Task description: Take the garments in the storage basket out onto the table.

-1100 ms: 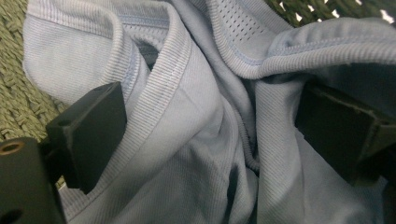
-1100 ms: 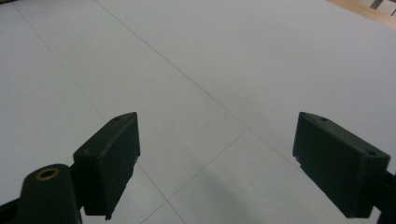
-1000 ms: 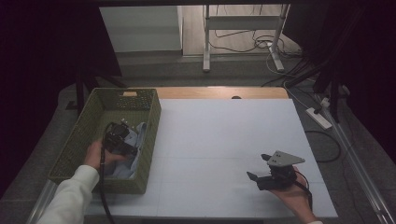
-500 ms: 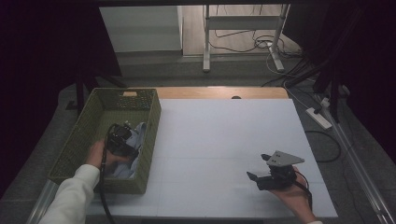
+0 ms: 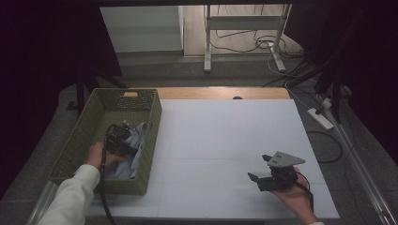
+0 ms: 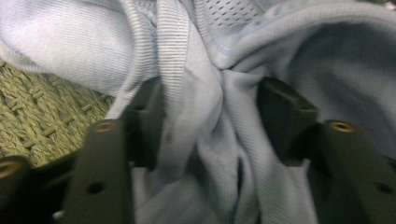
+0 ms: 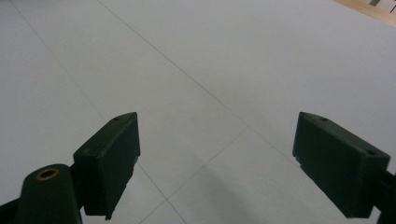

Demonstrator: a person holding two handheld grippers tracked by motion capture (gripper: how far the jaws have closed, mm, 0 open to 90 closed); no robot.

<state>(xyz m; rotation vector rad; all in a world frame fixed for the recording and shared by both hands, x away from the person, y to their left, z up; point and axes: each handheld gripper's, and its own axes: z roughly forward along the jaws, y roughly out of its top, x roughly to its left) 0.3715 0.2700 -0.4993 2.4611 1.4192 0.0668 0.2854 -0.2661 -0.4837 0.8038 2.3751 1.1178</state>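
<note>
Gripping the light blue garment [image 6: 205, 107] calls for catching a thick gathered fold, not one thin layer. The left gripper [image 6: 210, 116] has just been closing; its jaws stand half-narrowed on bunched cloth, pressing both sides. The garment lies crumpled in the woven basket [image 5: 84, 136] at the left of the high view, its rough long axis running up-frame along the right wall. The right gripper [image 7: 217, 154] rests wide, holding nothing, lower right on the white table [image 5: 225, 140].

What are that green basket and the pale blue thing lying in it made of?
The basket looks like woven fibre or wicker, matt olive, with a visible plaited weave. The pale blue cloth seems to be soft knit fabric: ribbed bands, a mesh patch and loose folds suggest a garment.
</note>
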